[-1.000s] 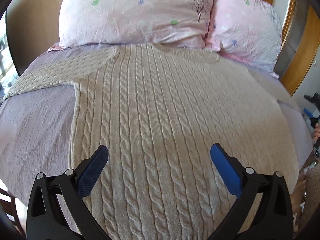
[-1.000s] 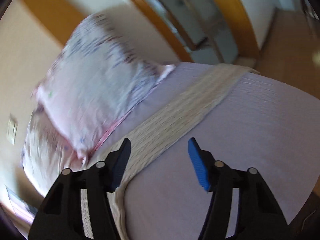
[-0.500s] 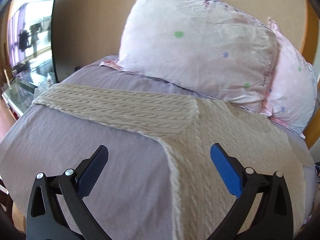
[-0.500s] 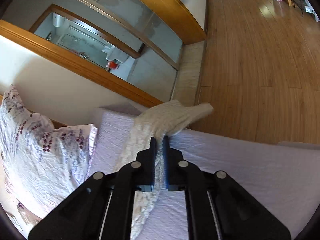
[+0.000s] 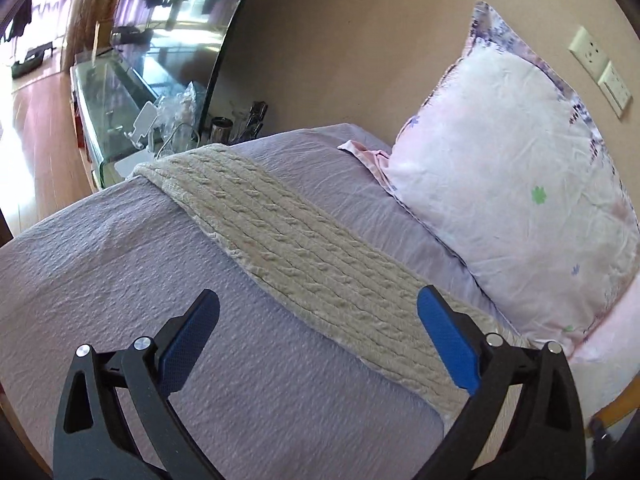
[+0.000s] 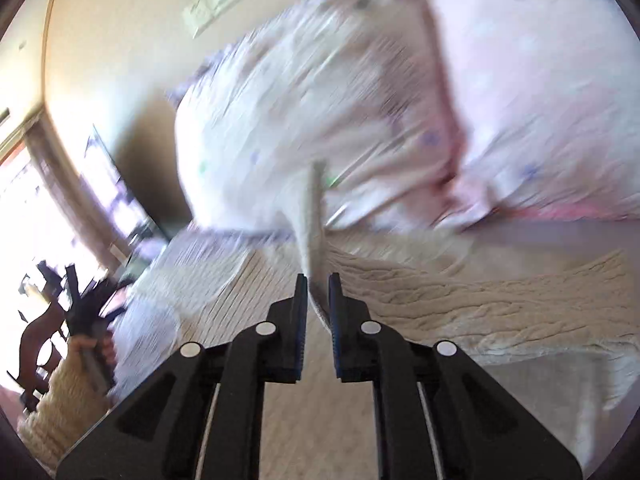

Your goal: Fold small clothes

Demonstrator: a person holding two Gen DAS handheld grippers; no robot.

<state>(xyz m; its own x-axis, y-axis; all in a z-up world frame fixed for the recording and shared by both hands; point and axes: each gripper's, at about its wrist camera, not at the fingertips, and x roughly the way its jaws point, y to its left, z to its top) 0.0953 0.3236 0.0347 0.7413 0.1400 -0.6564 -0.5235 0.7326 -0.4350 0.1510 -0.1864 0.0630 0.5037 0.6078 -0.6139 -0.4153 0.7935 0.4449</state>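
Observation:
A cream cable-knit sweater lies spread on a bed. In the left wrist view its left sleeve (image 5: 280, 236) runs diagonally across the lilac sheet (image 5: 100, 280) to the bed's edge. My left gripper (image 5: 320, 344) is open and empty, hovering just above that sleeve. In the blurred right wrist view my right gripper (image 6: 318, 288) is shut on the other sleeve (image 6: 312, 216), which stands up from the jaws above the sweater body (image 6: 460, 300).
Two pink floral pillows (image 5: 520, 184) lean on the wall at the bed's head. A glass side table (image 5: 120, 120) with small items stands beyond the bed's left edge. The left hand in a knit cuff (image 6: 60, 400) shows at the lower left of the right wrist view.
My left gripper swung left from the sweater body to the left sleeve. My right gripper closed on the right sleeve and has swung it up and in over the sweater.

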